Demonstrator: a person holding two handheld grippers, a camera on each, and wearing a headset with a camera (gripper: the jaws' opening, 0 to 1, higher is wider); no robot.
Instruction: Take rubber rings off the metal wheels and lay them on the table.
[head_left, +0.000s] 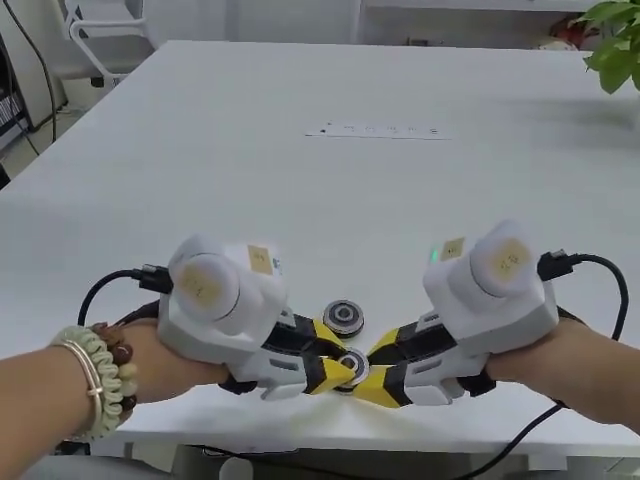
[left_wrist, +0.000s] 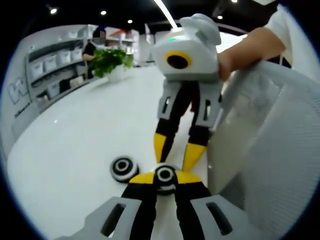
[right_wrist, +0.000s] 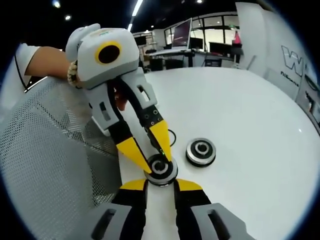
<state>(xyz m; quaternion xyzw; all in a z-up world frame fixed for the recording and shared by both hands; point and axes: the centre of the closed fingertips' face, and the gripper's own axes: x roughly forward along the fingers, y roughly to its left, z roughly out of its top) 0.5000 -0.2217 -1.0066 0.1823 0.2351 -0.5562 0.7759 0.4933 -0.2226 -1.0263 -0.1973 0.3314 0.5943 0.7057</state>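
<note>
Wheel (right_wrist: 161, 169) clamped in left tool (head_left: 336, 368); right tool (right_wrist: 161, 185) jaws at its rim, cannot tell if gripping; second wheel (head_left: 344, 316) at 12 o'clock on surface (head_left: 320, 200).

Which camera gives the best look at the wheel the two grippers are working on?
The right gripper view: the wheel faces the camera, large, with the left gripper closed on its rim. The left gripper view shows it smaller, between yellow tips; the head view half hides it.

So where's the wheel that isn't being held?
Head view: the free wheel lies on the table just beyond the held wheel, near the front edge.
</note>
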